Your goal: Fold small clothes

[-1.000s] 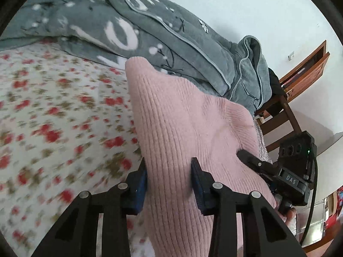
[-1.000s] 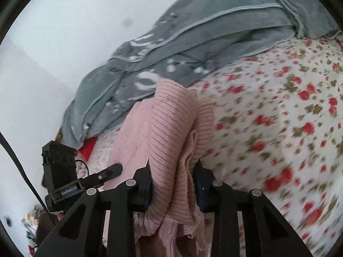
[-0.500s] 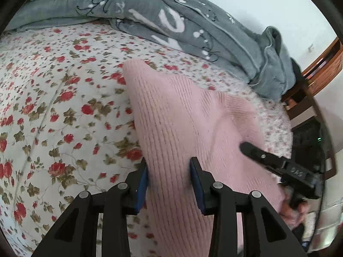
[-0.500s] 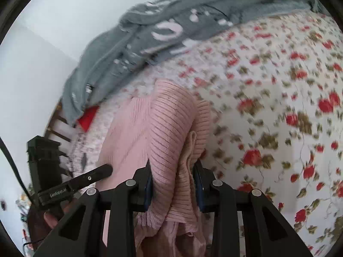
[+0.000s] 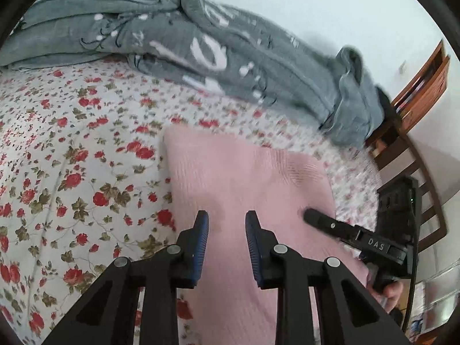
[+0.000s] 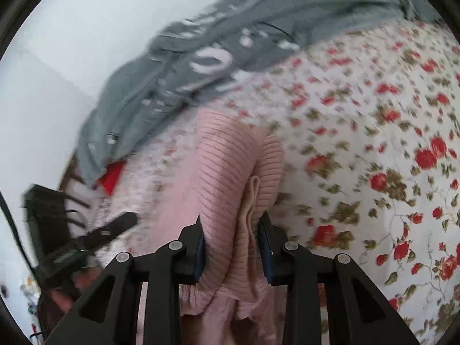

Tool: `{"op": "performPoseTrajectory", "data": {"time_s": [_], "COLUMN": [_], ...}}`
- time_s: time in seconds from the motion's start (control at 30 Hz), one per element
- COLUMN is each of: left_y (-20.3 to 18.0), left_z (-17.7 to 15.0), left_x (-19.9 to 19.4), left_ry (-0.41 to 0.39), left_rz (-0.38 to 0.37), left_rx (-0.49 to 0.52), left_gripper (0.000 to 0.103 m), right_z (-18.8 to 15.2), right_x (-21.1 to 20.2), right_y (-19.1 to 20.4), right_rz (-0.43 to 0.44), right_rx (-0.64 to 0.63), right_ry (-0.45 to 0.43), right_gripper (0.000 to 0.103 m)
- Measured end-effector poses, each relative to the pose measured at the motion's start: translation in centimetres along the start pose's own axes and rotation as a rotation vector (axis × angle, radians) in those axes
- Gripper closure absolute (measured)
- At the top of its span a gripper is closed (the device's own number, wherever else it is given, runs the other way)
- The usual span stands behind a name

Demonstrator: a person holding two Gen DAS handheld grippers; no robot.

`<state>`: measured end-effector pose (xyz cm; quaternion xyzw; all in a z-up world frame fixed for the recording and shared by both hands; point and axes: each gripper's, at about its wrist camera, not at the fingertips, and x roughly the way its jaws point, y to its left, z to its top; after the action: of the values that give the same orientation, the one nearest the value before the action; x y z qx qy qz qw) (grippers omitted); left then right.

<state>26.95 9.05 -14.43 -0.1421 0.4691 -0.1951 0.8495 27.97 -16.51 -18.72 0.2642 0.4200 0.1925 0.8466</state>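
Open floral bedsheet (image 5: 72, 172) filled the left and lower left of the left wrist frame. A rumpled grey patterned quilt (image 5: 230, 57) blocked the top, and a brown wooden chair (image 5: 417, 149) crowded the right edge.

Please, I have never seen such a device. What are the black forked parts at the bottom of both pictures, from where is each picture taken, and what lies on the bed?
There is no robot here. A person holds a hand tool in each hand, and each tool ends in a two-finger gripper with a wide-angle camera looking forward along its fingers. One picture is from the left gripper, the other from the right gripper. Each view also shows the other tool at its edge.

On the floral bedsheet lies a pink knitted sweater, with a grey quilt bunched behind it by the wall.

The right gripper is shut on a bunched fold of the sweater. The left gripper's jaws are closing, with the sweater's fabric between them, but the pads do not yet press it.
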Motion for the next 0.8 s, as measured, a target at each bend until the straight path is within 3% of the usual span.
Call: {"op": "performPoseTrajectory", "data": {"time_s": [0.13, 0.3, 0.37, 0.43, 0.57, 0.7, 0.8], "left_y": [0.4, 0.0, -0.3, -0.9, -2.0, -2.2, -2.3], "left_z": [-1.2, -2.2, -2.5, -3.1, -4.7, -6.7, -8.0], "left_x": [0.8, -0.8, -1.3, -1.8, -2.6, -2.7, -2.0], "left_ry": [-0.001, -0.037, -0.050, -0.078, -0.118, -0.140, -0.109], "left_rz": [0.027, 0.036, 0.038, 0.023, 0.022, 0.039, 0.049], "left_rx": [0.011, 0.055, 0.071, 0.085, 0.145, 0.173, 0.194], "left_gripper": [0.079, 0.075, 0.067, 0.046, 0.045, 0.045, 0.045], "right_z": [-0.2, -0.3, -0.5, -1.2, -4.1, -6.2, -8.1], "right_x": [-0.4, -3.8, -6.1, -7.3, -7.3, -5.9, -4.2], "right_y": [-1.8, -0.8, 1.0, 3.2, 7.8, 7.5, 6.1], "right_rz": [0.034, -0.011, -0.018, -0.034, -0.118, -0.121, -0.194], "right_rx": [0.047, -0.005, -0.064, -0.149, -0.421, -0.455, -0.484], "right_ry": [0.013, -0.034, -0.089, -0.131, -0.197, -0.179, -0.134], "right_gripper": [0.061, 0.060, 0.059, 0.058, 0.058, 0.058, 0.059]}}
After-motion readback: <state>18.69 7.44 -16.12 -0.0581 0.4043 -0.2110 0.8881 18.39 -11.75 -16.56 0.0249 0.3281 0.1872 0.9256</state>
